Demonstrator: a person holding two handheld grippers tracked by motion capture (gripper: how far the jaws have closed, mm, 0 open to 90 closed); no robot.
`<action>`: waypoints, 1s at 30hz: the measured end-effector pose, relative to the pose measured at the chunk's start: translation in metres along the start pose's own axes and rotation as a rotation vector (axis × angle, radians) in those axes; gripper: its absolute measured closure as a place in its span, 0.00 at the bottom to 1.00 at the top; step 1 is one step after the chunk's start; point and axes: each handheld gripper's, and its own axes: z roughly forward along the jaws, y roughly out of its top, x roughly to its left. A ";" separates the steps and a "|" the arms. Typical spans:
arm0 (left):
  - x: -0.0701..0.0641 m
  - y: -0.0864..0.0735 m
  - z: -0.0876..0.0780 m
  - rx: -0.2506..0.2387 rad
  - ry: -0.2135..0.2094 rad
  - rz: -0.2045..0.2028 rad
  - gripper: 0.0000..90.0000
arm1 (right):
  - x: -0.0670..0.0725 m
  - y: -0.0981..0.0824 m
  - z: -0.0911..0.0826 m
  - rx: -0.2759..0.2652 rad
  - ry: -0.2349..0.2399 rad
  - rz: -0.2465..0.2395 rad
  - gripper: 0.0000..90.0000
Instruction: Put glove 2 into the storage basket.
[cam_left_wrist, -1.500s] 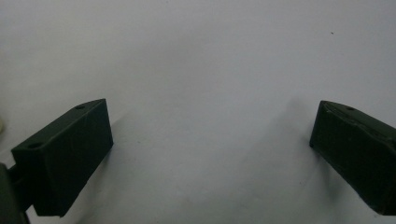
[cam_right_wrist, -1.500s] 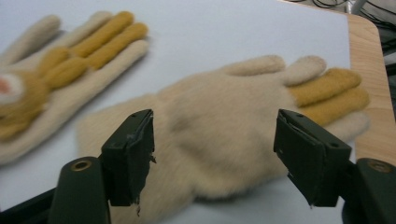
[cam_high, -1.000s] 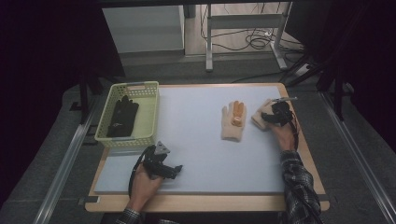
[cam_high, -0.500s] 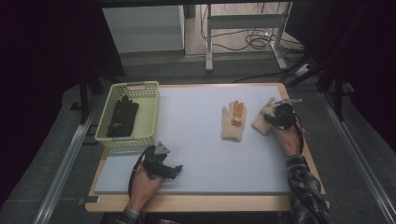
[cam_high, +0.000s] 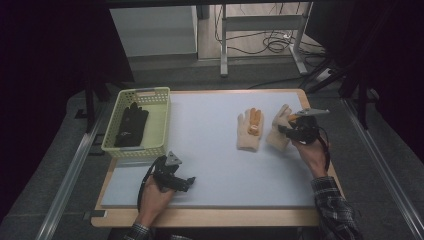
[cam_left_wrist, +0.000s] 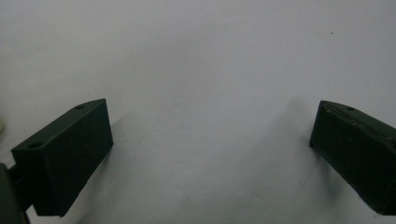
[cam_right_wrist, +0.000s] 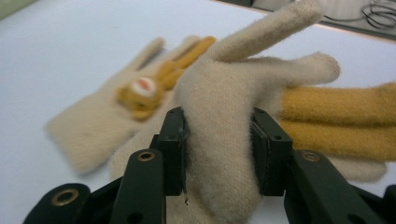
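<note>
Two cream knitted gloves with yellow fingers are on the pale table top. One glove lies flat at centre right, an orange animal patch on it. My right gripper is shut on the other glove. Its jaws have just been closing on the bunched palm, and it holds the glove a little above the table, right of the flat one. My left gripper rests near the front edge, open, with bare table between its jaws.
A pale green basket stands at the table's left side with a black glove lying in it. The wooden table edge runs along the front. Metal table legs and cables are on the floor beyond.
The right gripper has closed on the glove and raised it off the table; the glove's fingers now stick up. The left gripper has stayed where it was.
</note>
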 end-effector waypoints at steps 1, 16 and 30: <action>0.000 0.000 0.000 0.000 0.000 0.000 0.00 | 0.004 0.001 -0.003 -0.004 0.010 -0.012 0.67; 0.000 0.000 0.000 0.002 0.000 0.002 0.00 | 0.090 0.013 -0.008 -0.016 0.224 -0.156 0.67; 0.000 0.000 0.000 -0.001 0.000 0.001 0.00 | 0.167 0.013 0.040 0.066 0.385 -0.279 0.66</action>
